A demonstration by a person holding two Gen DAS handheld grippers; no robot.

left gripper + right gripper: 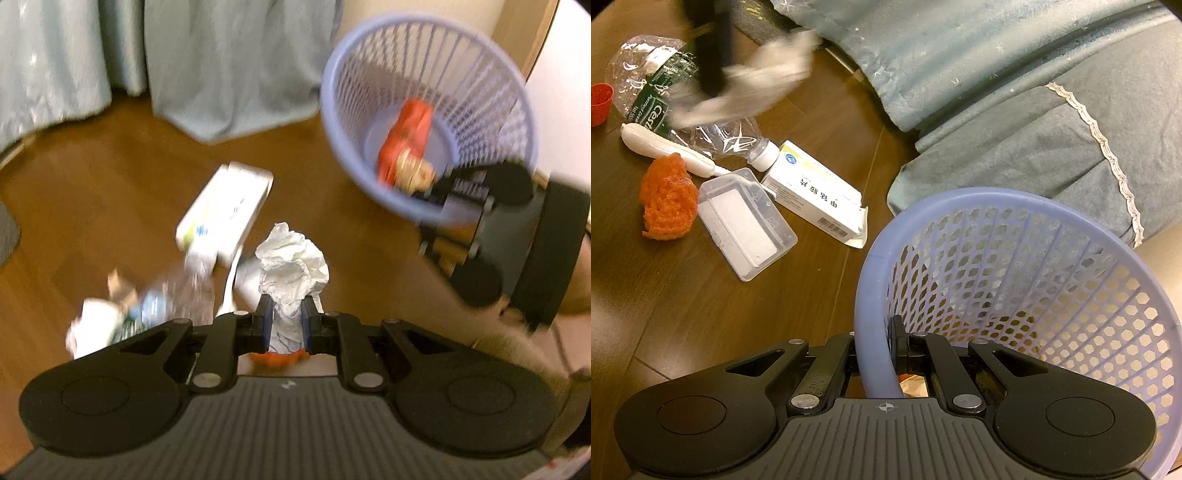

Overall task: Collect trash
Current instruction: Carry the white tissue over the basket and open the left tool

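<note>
Left claw (287, 320) clamped on crumpled white paper (291, 266), lifted clear of floor (92, 192); right claw (877, 345) pinching lavender basket (871, 266) rim. One orange packet (406, 142) binned; bottle (713, 136), box (816, 195), clear case (748, 223), orange netting (666, 195) left mid-floor.

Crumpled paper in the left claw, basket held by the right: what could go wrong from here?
1. The left claw pinches only the lower end of the crumpled paper; most of the wad stands free above the pads, so it might slip out on the way.
2. The right claw grips the purple basket by its thin rim alone, tilted; it could pivot or spill the red wrapper.
3. A missed drop would land back among the floor litter, such as the white box.
</note>
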